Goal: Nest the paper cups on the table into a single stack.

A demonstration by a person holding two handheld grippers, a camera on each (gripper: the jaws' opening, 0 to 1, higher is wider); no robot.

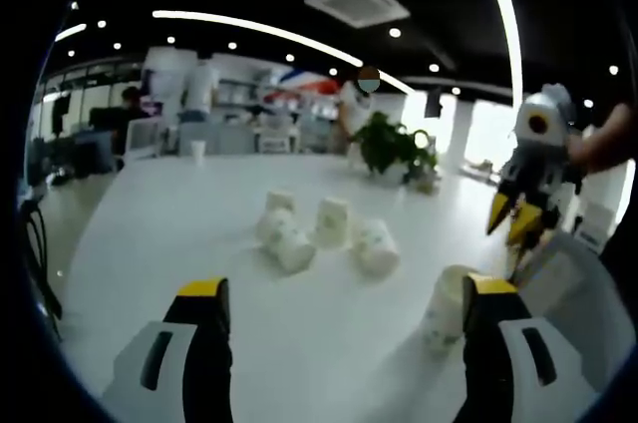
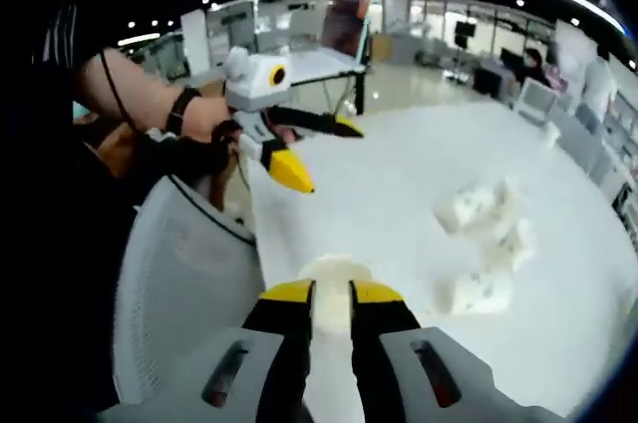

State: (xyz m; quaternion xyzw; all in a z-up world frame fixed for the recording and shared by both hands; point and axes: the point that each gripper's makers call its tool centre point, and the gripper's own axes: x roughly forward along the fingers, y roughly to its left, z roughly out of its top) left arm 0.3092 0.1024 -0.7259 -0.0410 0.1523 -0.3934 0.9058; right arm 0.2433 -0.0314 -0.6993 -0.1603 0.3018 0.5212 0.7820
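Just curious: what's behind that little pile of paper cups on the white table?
Behind the paper cups, the white table runs back to a potted plant and one small upright cup. Beyond that the picture is too blurred to tell.

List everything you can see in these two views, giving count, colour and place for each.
White paper cups with a faint pattern: five that I can count; four clustered mid-table, some lying on their sides, and one standing apart near the table edge.
White table: one, wide and glossy, under all the cups.
Green potted plant: one, at the far side of the table.
White mesh chair: one, at the near table edge.
Left gripper: one, black jaws with yellow tips, wide open, aimed at the cluster.
Right gripper: one, same colours, jaws close together, just before the lone cup.
Person's hand: one, black wristband, holding the left gripper.
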